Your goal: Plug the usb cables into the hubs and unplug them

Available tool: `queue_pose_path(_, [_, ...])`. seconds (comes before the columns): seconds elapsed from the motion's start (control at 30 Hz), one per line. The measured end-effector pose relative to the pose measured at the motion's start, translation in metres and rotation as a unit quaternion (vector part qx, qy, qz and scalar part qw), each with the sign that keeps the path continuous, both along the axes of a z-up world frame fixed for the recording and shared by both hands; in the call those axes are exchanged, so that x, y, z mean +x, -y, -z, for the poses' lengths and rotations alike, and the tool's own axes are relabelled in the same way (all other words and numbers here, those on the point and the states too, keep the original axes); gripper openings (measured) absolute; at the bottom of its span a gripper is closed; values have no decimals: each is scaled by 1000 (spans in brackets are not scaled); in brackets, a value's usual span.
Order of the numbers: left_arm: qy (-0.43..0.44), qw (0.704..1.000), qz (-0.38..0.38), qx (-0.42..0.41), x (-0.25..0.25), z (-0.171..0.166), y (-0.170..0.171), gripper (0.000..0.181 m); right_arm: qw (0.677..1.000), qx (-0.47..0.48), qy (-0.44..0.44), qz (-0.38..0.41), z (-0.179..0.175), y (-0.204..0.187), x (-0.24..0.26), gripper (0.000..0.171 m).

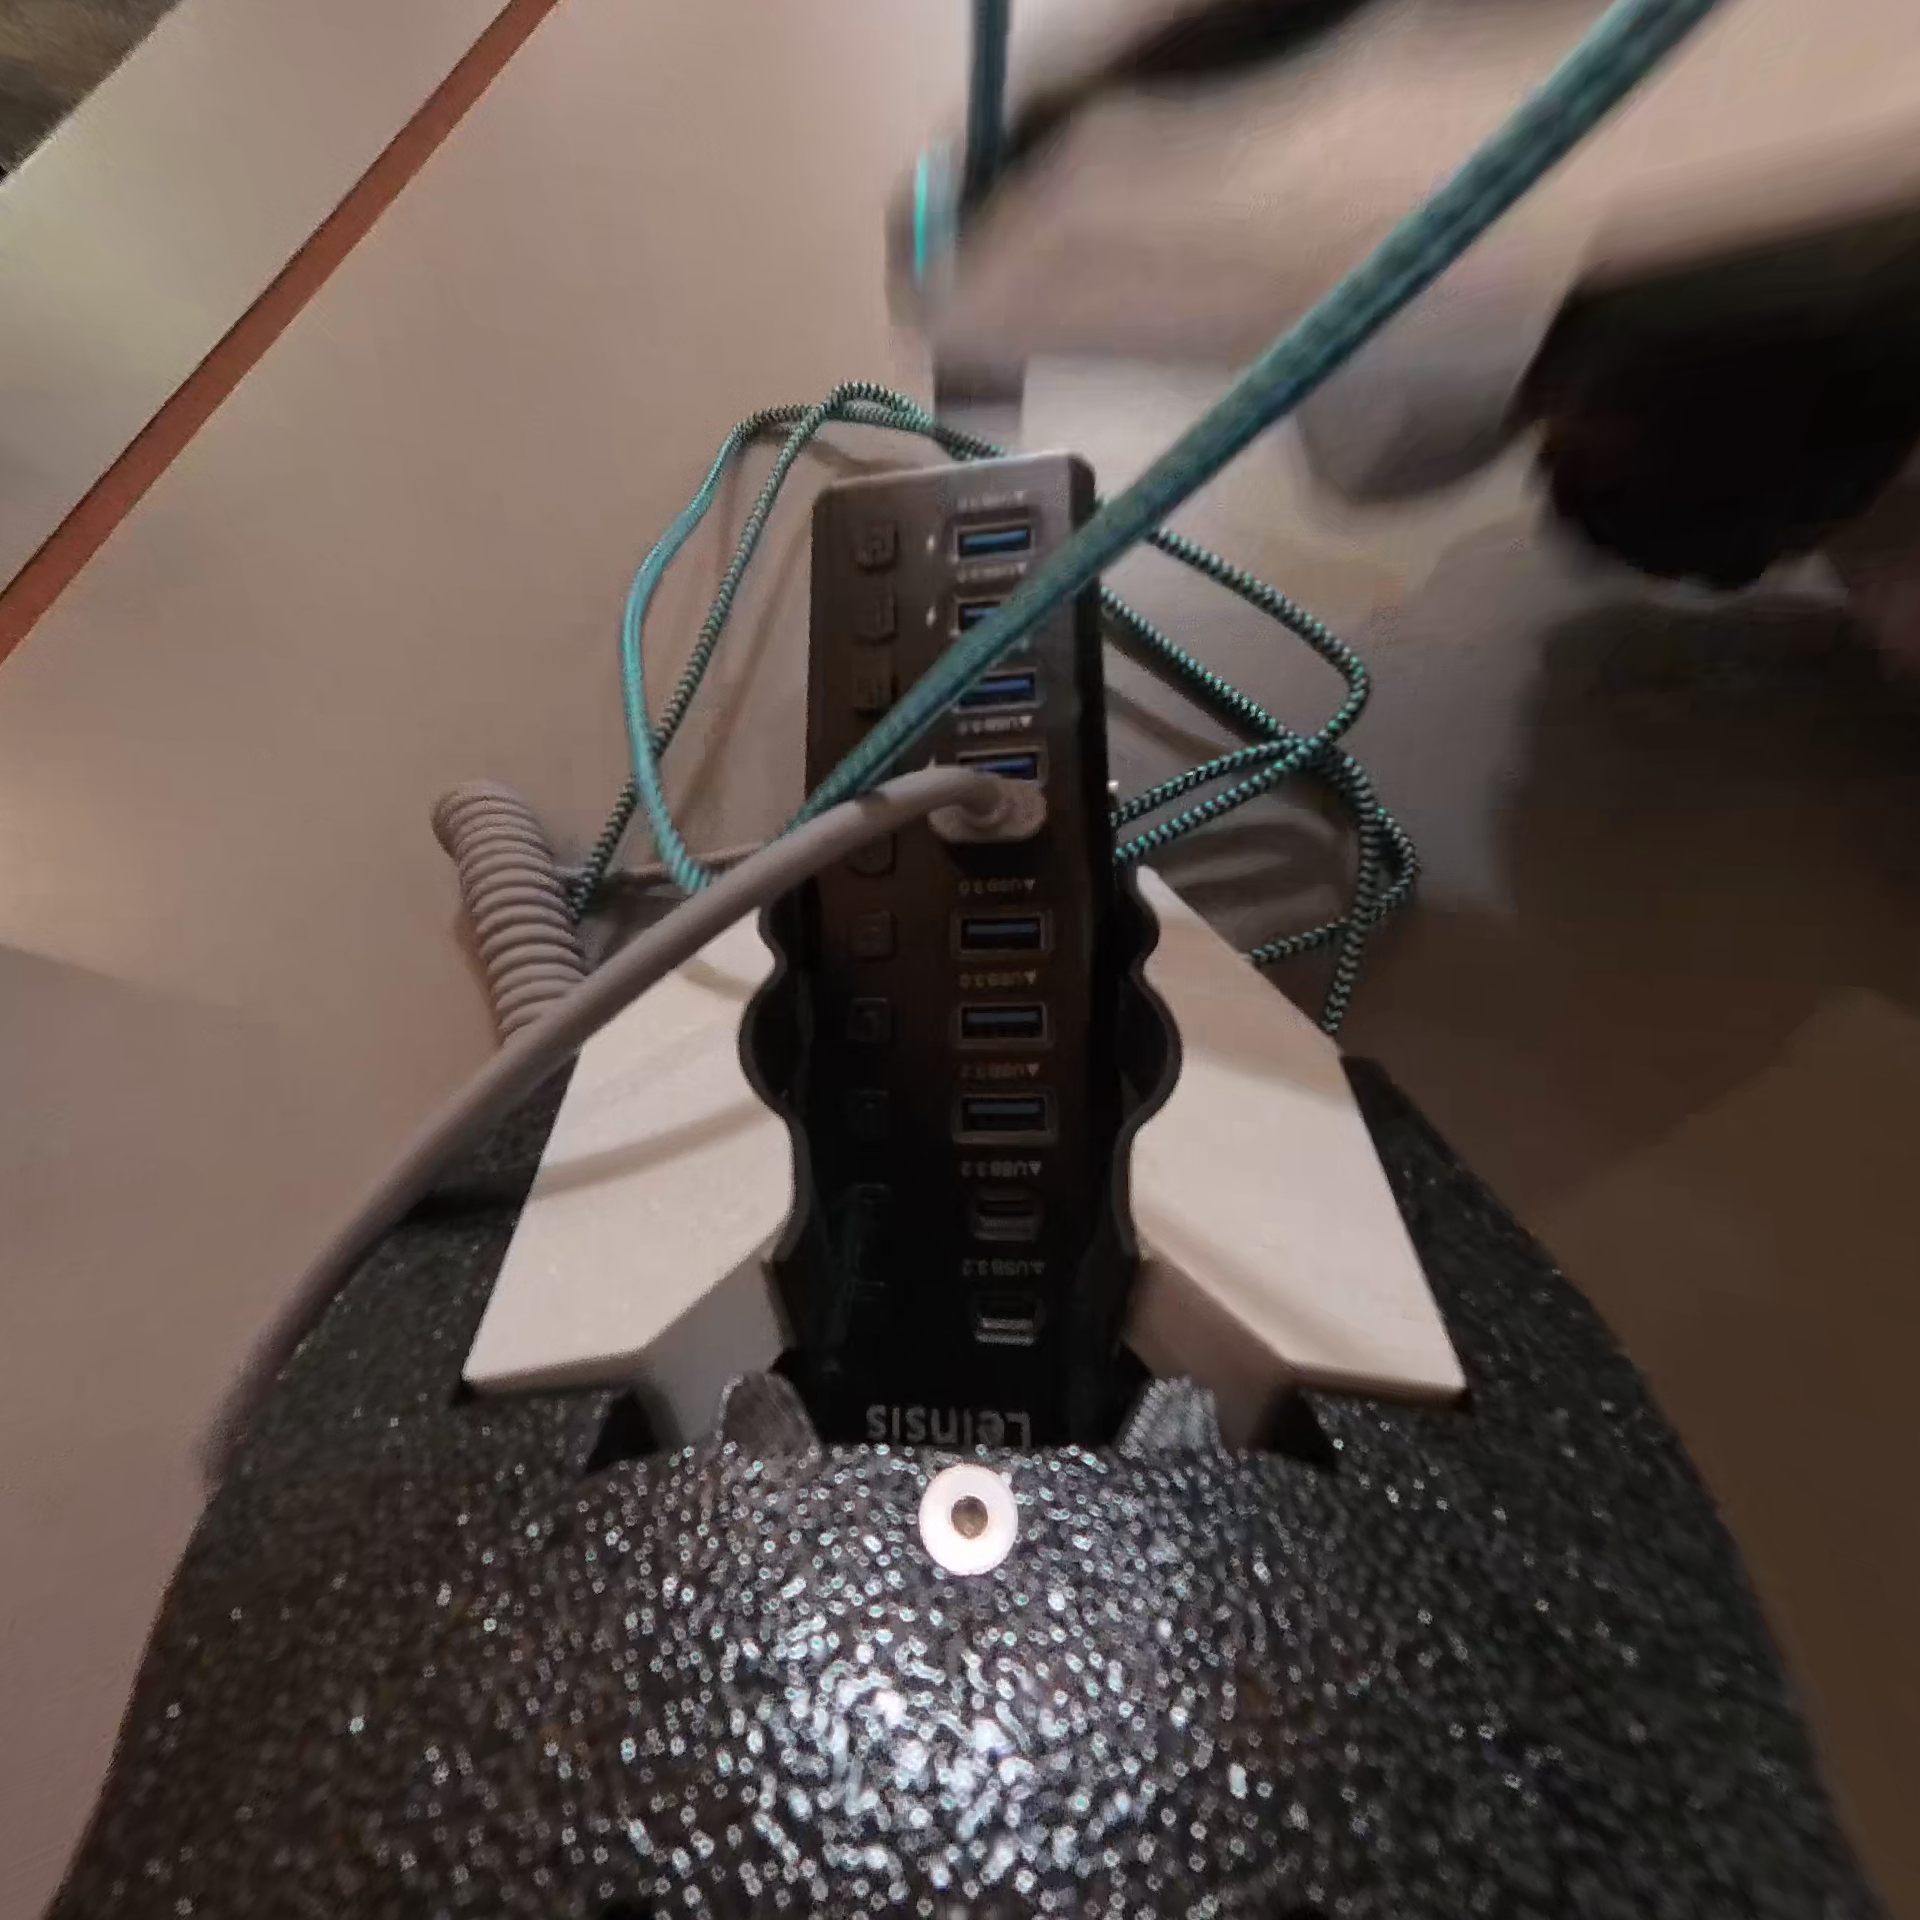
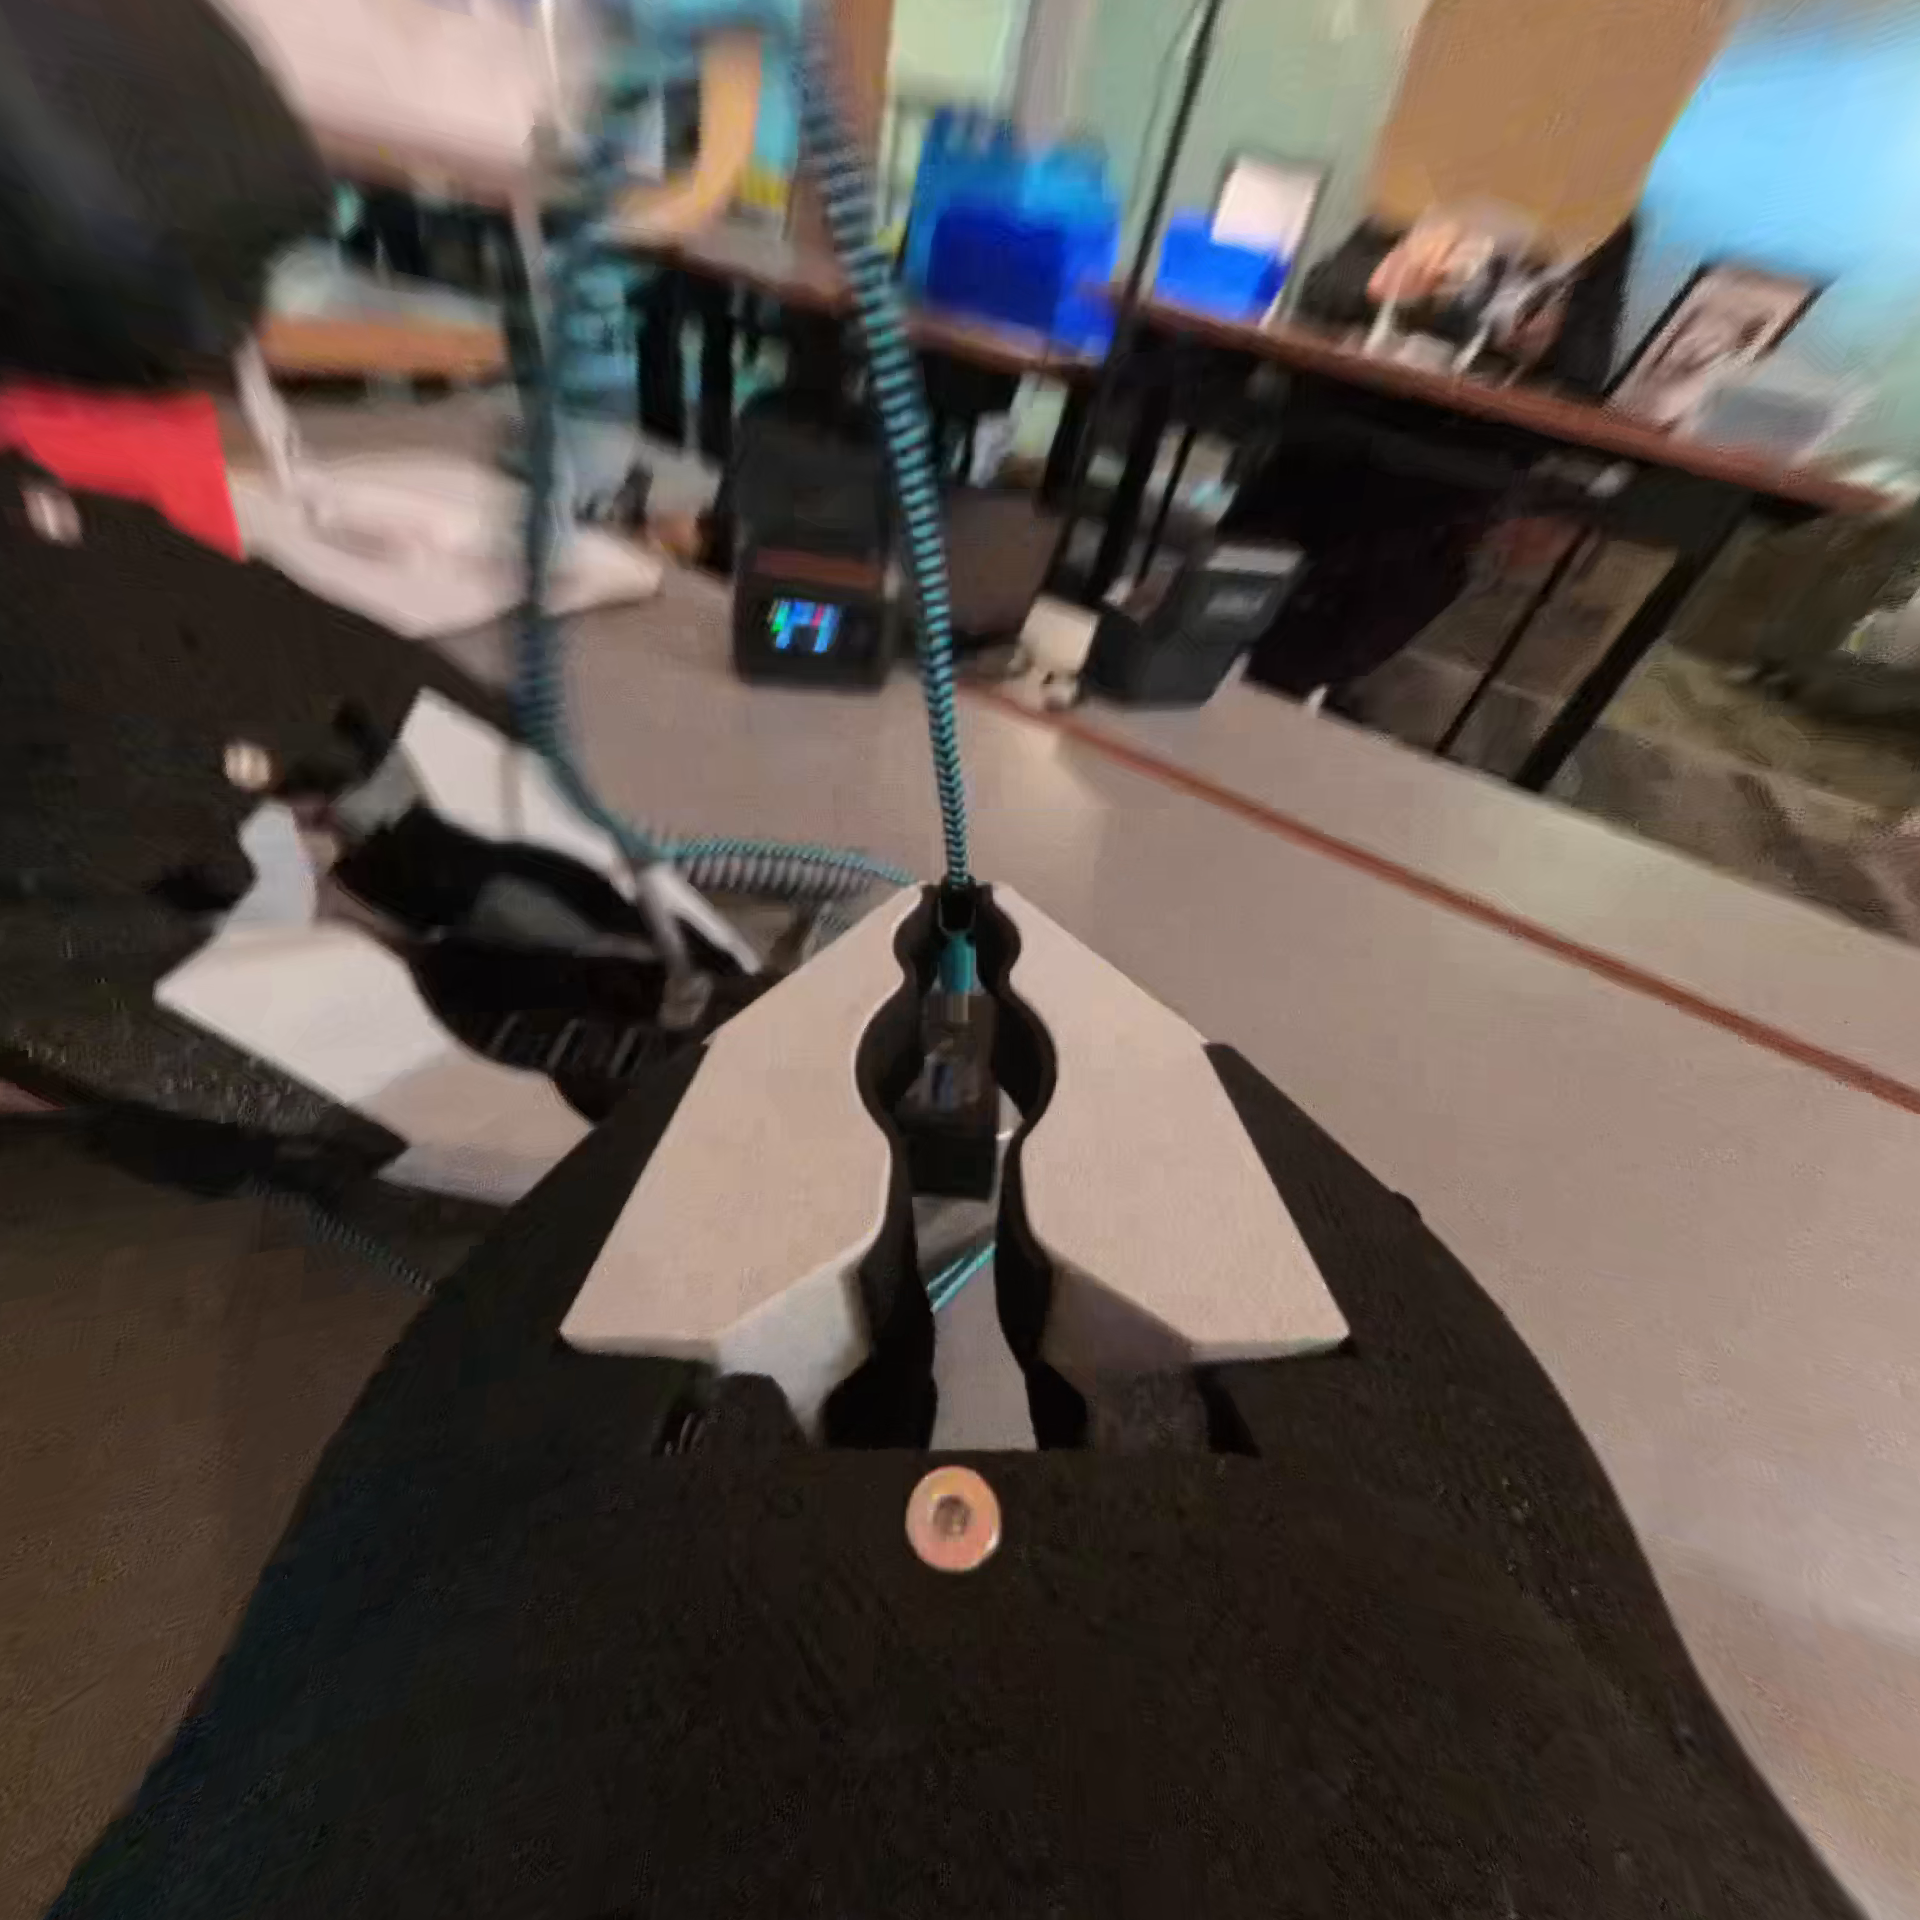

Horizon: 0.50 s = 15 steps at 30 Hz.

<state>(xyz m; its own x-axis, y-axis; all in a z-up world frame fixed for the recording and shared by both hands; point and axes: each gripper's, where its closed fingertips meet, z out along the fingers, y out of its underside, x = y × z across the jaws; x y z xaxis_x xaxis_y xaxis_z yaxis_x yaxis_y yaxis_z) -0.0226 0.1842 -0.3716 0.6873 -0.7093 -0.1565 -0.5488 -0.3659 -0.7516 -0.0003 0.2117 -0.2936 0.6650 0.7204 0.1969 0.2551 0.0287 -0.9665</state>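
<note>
My left gripper [image 1: 951, 935] is shut on a long black USB hub [image 1: 951, 727] that points away from me, its row of blue ports facing up. A grey cable [image 1: 582, 1008] is plugged into a middle port [image 1: 987, 810]. A teal braided cable [image 1: 1195, 499] crosses the hub diagonally, and more of it loops on the table behind. My right gripper [image 2: 958, 914] is shut on the teal cable's USB plug [image 2: 951, 1049], cable [image 2: 894, 436] rising from the fingertips. The left gripper with the hub [image 2: 312, 935] shows blurred at the left of the right wrist view.
A coiled grey cable [image 1: 499, 894] lies left of the hub on the pale table [image 1: 312, 675]. The table edge has a red-brown strip [image 2: 1455, 914]. Beyond it are dark tables [image 2: 1455, 416], blue bins [image 2: 1018, 249], a black device with a small screen [image 2: 810, 613] and a person's arm.
</note>
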Motion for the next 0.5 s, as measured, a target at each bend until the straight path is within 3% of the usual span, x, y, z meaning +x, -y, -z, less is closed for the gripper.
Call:
queue_pose_path(0.07, [-2, 1000, -2, 11, -3, -1, 3, 64, 998, -4, -50, 35, -21, -13, 26, 4])
queue_pose_path(0.1, [1, 1000, -5, 16, -3, -1, 4, 64, 997, -37, -60, 32, -12, -16, 34, 5])
queue_pose_path(0.17, [9, 1000, -7, 13, -3, -1, 4, 60, 994, -96, -38, 31, 14, -21, 42, 5])
queue_pose_path(0.37, [-9, 1000, 0, 26, -5, -2, 5, 59, 983, -149, 80, 70, 48, -31, 56, 5])
queue_pose_path(0.5, [-38, 999, -3, 33, -16, -4, 8, 59, 974, -151, 146, 78, 59, -31, 59, 36])
